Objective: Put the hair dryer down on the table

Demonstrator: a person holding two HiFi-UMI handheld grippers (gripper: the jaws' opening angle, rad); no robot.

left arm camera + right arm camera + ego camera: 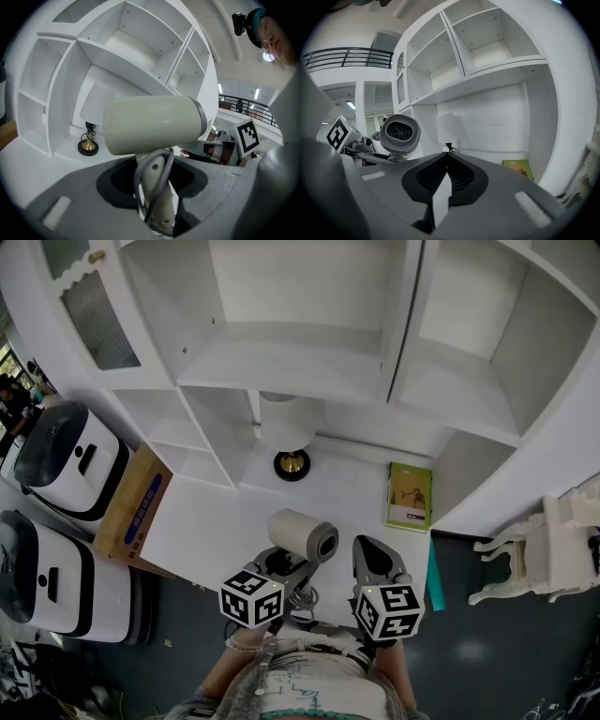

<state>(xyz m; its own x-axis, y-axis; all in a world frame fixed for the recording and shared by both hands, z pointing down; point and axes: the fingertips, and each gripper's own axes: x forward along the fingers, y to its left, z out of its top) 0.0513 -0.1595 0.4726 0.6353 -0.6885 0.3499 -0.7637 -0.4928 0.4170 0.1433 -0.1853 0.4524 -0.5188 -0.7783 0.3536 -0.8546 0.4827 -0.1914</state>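
1. Cream plastic forms the stubby barrel of the hair dryer (302, 536), which ends in a grey ring. The right gripper view shows a round grille inside that ring. A paler handle drops from the barrel, with a grey cord looped along it.
2. The left gripper (281, 566) clamps its jaws on the handle, cord and all, so the barrel sits just above the jaws. The grille end is turned toward the right gripper (367, 554).
3. The dryer hangs in the air over the near edge of the white table (216, 521) and does not rest on it.
4. The right gripper is just beside the dryer, its jaws pressed together with nothing between them.
5. Each gripper's cube carries black-and-white square markers.
6. A green book (410, 496) lies flat at the table's right end, but its cover print is too small to read.
7. A cardboard box (133, 505) sits against the table's left end and bears a blue label whose lettering cannot be made out. Its contents do not show.
8. A white shelf unit (309, 362) rises behind the table. A lamp (292, 432) with a white shade and a gold-and-black base stands on the tabletop beneath its lower shelf.
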